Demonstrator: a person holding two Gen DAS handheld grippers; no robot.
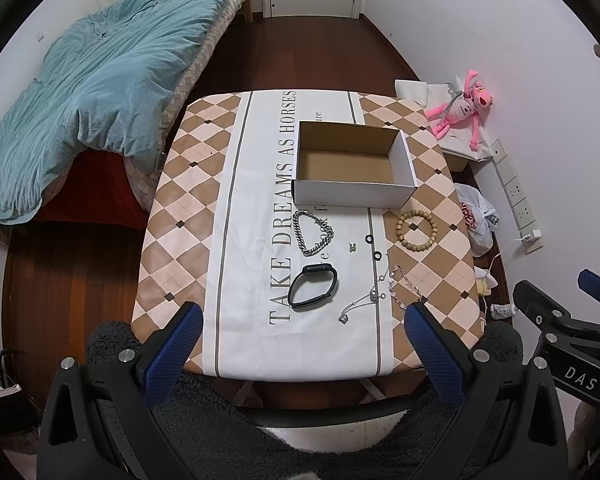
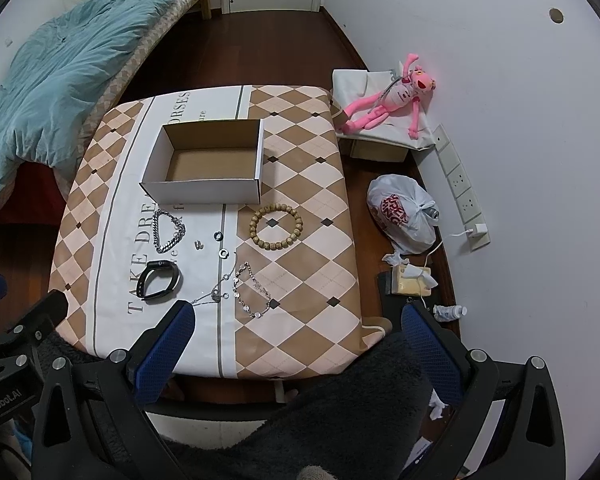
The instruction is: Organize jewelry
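Left wrist view: your left gripper [image 1: 302, 314] and right gripper [image 2: 296, 312] hang with jaws apart, holding nothing. Chain [image 1: 313, 233], watch [image 1: 313, 287], bead bracelet [image 1: 417, 231] lie just before the box [image 1: 350, 192].

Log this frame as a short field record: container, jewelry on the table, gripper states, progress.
container: open cardboard box, empty
jewelry: silver chain bracelet, black watch band, wooden bead bracelet, thin necklace, crystal bracelet, two small rings
left gripper: open, holding nothing
right gripper: open, holding nothing
progress: nothing boxed yet
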